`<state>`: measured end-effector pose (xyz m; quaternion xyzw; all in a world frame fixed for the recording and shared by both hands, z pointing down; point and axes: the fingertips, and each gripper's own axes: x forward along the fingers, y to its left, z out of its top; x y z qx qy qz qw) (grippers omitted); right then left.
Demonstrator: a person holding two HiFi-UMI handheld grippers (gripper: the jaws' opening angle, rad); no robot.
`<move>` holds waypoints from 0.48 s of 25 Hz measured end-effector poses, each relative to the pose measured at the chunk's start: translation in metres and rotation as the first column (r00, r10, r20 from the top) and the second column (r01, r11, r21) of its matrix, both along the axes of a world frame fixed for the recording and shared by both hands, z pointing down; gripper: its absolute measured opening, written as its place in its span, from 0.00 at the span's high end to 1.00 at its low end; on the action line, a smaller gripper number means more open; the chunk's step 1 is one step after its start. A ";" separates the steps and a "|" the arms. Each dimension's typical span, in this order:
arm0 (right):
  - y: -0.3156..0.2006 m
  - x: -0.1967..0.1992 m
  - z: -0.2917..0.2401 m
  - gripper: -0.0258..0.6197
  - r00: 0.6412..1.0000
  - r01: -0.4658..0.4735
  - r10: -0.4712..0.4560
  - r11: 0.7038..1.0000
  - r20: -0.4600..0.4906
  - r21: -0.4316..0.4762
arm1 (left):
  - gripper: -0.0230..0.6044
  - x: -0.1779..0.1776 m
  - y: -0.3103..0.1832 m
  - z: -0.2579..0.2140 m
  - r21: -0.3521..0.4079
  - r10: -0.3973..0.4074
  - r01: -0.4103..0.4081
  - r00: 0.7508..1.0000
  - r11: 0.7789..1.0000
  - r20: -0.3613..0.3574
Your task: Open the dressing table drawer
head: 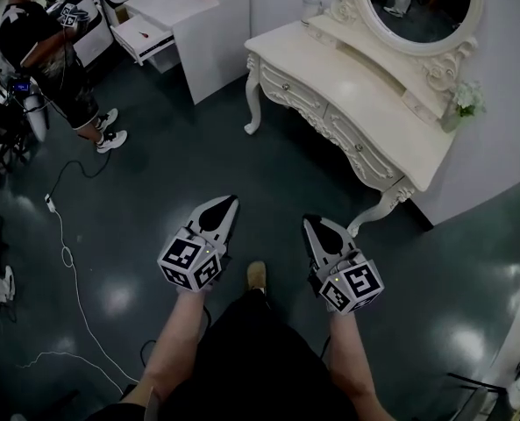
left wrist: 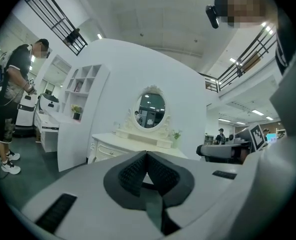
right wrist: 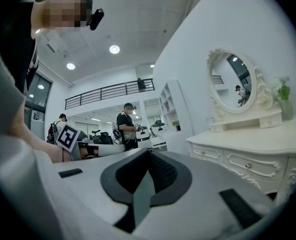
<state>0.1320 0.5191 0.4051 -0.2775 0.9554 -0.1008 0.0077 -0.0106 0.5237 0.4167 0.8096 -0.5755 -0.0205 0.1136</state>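
Person in black top (head: pixel 49 55) nr white desk (head: pixel 179 9), upper left; white cable (head: pixel 66 254) on dk floor (head: pixel 172 156)

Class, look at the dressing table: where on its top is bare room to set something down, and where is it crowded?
Bare: the front strip of the tabletop, between its front edge and the shelf. Crowded: the back, with mirror and flowers.

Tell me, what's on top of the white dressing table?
An oval mirror and a small plant stand on it. Its drawers are shut, so their insides are hidden.
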 end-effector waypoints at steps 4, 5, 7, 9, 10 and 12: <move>-0.031 0.005 -0.006 0.95 1.000 -0.026 0.026 1.000 0.007 0.001 | 0.95 0.000 -0.035 -0.004 0.010 0.014 -0.014 1.000 1.000 -0.012; -0.040 0.006 -0.008 0.95 0.999 -0.033 0.033 0.999 0.010 0.003 | 0.95 0.001 -0.045 -0.007 0.017 0.019 -0.019 1.000 1.000 -0.017; -0.059 0.007 -0.011 0.95 0.999 -0.045 0.045 0.999 0.013 0.007 | 0.95 0.003 -0.066 -0.013 0.033 0.034 -0.034 0.999 0.999 -0.019; -0.075 0.006 -0.013 0.95 0.999 -0.048 0.048 0.999 0.011 0.009 | 0.95 0.005 -0.085 -0.017 0.045 0.051 -0.051 0.999 0.998 -0.014; -0.083 0.005 -0.013 0.95 0.999 -0.049 0.049 0.999 0.010 0.009 | 0.95 0.005 -0.095 -0.019 0.050 0.058 -0.057 0.998 0.997 -0.013; -0.100 0.003 -0.014 0.95 0.999 -0.054 0.054 0.999 0.008 0.009 | 0.95 0.005 -0.113 -0.021 0.057 0.069 -0.069 0.998 0.996 -0.011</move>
